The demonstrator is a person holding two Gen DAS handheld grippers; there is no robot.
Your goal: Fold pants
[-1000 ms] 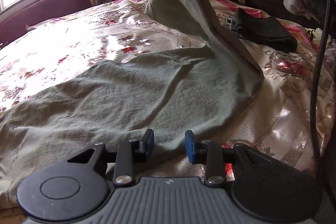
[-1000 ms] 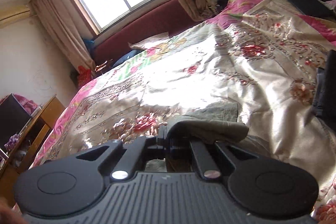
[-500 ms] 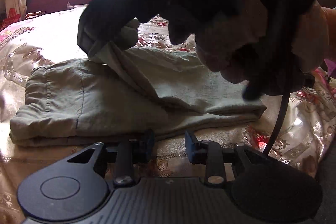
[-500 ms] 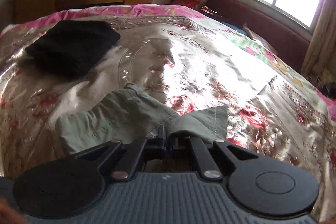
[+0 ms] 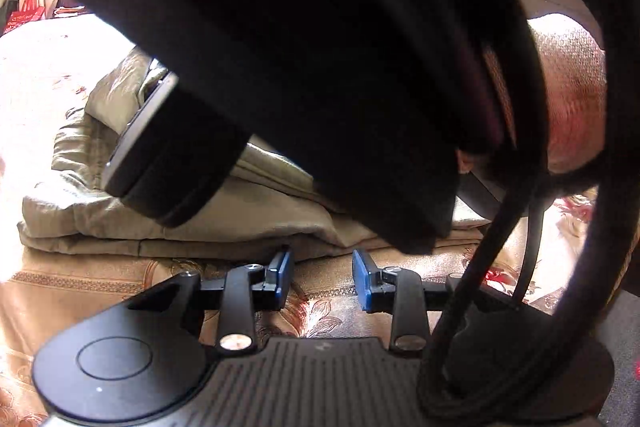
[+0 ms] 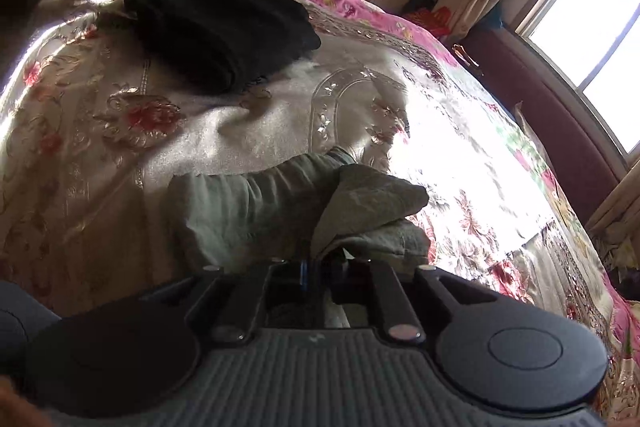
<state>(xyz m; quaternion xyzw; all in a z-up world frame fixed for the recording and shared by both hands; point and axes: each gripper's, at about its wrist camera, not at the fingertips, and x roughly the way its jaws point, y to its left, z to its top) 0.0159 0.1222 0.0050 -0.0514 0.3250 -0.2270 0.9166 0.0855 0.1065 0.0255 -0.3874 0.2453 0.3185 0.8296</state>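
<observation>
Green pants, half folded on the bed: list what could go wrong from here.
1. The right claw is shut on a bunched flap of the pants; releasing it here may leave a lumpy fold.
2. The cable drapes over the open left claw and could snag.
3. The right claw's body blocks most of the left view.

Your left wrist camera sits low, just above the bedspread, looking forward past the spread left claw at the near edge of the folded pants. The right tool's dark body hangs very close to that lens and fills the picture from 9 through 12 to 3 o'clock.

Your right wrist camera looks from higher up, down across the bed toward the window at 2 o'clock, with the black folded cloth at 11. Both views share the pants and the flowered bedspread.
</observation>
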